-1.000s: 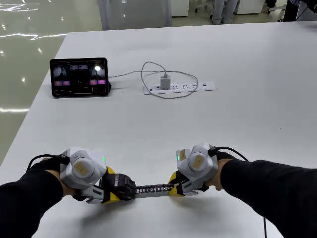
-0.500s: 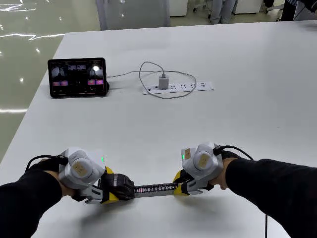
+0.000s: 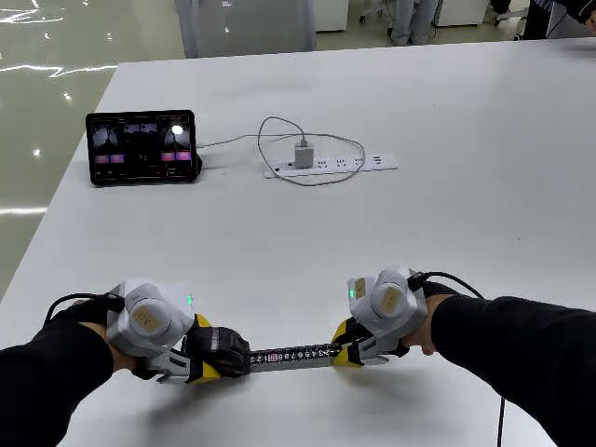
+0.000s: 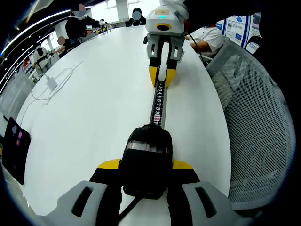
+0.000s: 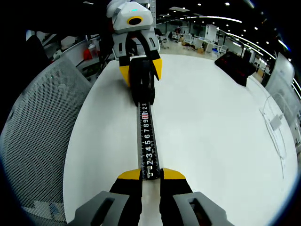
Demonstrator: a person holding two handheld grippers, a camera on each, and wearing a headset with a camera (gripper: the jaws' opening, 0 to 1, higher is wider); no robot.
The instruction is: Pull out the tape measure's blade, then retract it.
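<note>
While the left gripper [image 3: 207, 349] is clamping tight around the tape measure case [image 3: 223, 350], anchoring it near the front edge of the table [image 3: 391, 223], the right gripper [image 3: 343, 347] is pinching the blade [image 3: 293, 355] at its tip, jaws almost closed on the thin strip. The blade is spanning straight between the two, part drawn out, numbers facing up. Gripping both ends is likely stopping it from snapping back. Pull-out looks under way; the retract is not yet done.
</note>
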